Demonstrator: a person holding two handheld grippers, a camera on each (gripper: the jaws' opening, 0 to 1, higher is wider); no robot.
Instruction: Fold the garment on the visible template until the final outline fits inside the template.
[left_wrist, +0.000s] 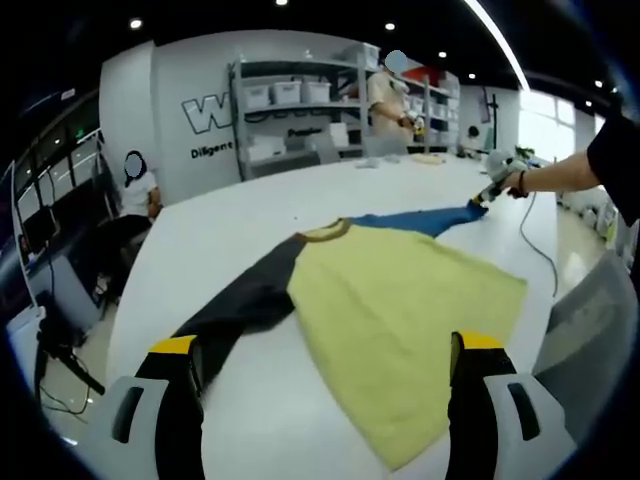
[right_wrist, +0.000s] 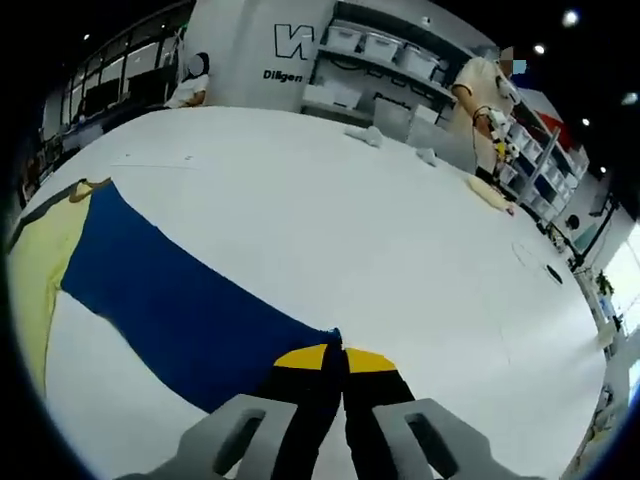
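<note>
Two people stand by shelves (left_wrist: 290, 95) beyond the garment (left_wrist: 400, 300) — table (left_wrist: 240, 210) between.

Garment (left_wrist: 400, 320): pale yellow body, mustard collar, one black sleeve (left_wrist: 240, 300), one blue sleeve (right_wrist: 180, 300). Tabletop (right_wrist: 350, 230) white. Gripper jaws black, yellow-tipped.

Bright workroom, big white table (left_wrist: 250, 215)

Shelves (left_wrist: 290, 110) with bins line the white wall (left_wrist: 190, 90); ceiling spotlights (left_wrist: 135, 23); perhaps windows (left_wrist: 545, 125) far right.

Bare table (left_wrist: 250, 215) around garment (left_wrist: 400, 310)
</note>
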